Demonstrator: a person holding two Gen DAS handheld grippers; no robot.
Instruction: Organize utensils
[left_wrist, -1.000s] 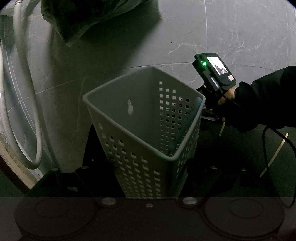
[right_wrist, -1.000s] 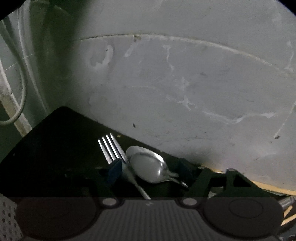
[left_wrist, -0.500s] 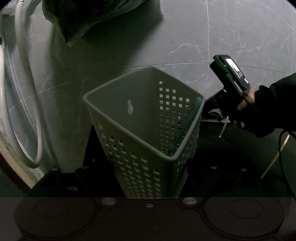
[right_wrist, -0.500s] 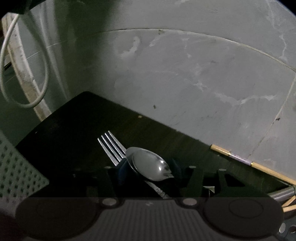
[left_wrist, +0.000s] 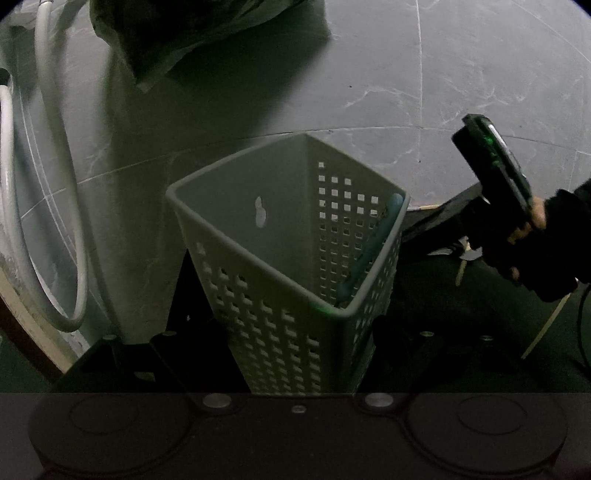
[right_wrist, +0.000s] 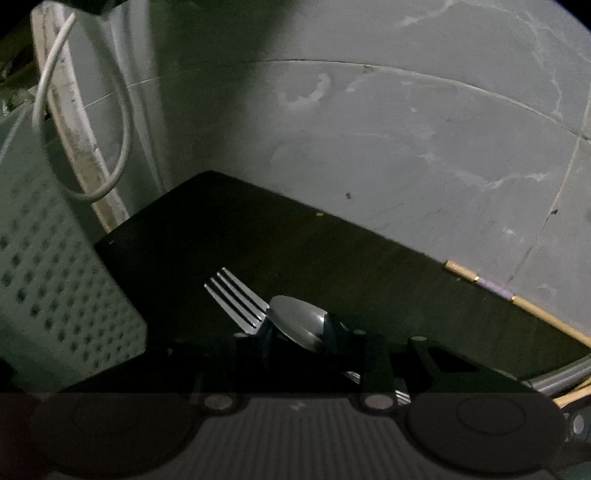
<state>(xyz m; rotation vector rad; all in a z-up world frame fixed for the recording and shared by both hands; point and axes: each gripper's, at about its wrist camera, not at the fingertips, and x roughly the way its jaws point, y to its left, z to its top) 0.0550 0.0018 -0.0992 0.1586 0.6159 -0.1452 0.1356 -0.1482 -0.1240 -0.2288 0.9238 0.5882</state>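
The spoon (right_wrist: 297, 323) and fork (right_wrist: 236, 299) — stiff, slick steel, best pinched at the necks — sit between the right gripper (right_wrist: 295, 332) fingers, which have just been closing onto them. The left gripper (left_wrist: 295, 347) fingers clamp the perforated basket (left_wrist: 291, 254) — light, rigid plastic.

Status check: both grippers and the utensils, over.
Left gripper clamped on basket. Right gripper jaws just closing on spoon and fork. Path to basket looks clear.
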